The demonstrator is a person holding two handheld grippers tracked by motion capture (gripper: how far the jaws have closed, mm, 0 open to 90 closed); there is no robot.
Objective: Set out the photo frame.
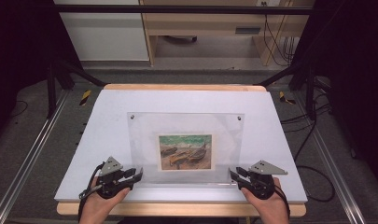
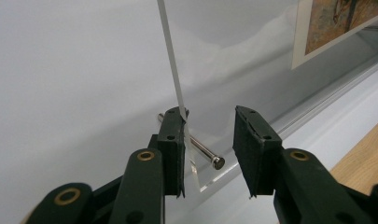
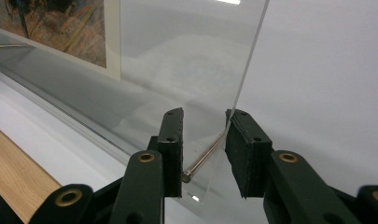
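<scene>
Two grippers, one frame. From the high view: a clear acrylic picture frame [image 1: 185, 145] stands on the white sheet of the bench [image 1: 107, 107], holding a small painted print of boats [image 1: 185, 151], with two metal studs at its upper corners. Your left gripper [image 1: 136, 175] sits at the frame's near left corner, your right gripper [image 1: 233, 174] at its near right corner; your hands [image 1: 100, 203] come in from the bottom edge.

From the left gripper view: the acrylic panel's edge [image 2: 170, 60] rises beside the left-hand pad, touching it; a metal stand-off pin [image 2: 203, 153] lies between the jaws. The other pad stands clear, so you hold nothing clamped here.

From the right gripper view: the panel's corner [image 3: 210, 182] and its pin [image 3: 203, 161] lie between the jaws. The right-hand pad meets the panel's edge; the left-hand pad touches the pin head. You cannot tell whether this grip is clenched.
</scene>
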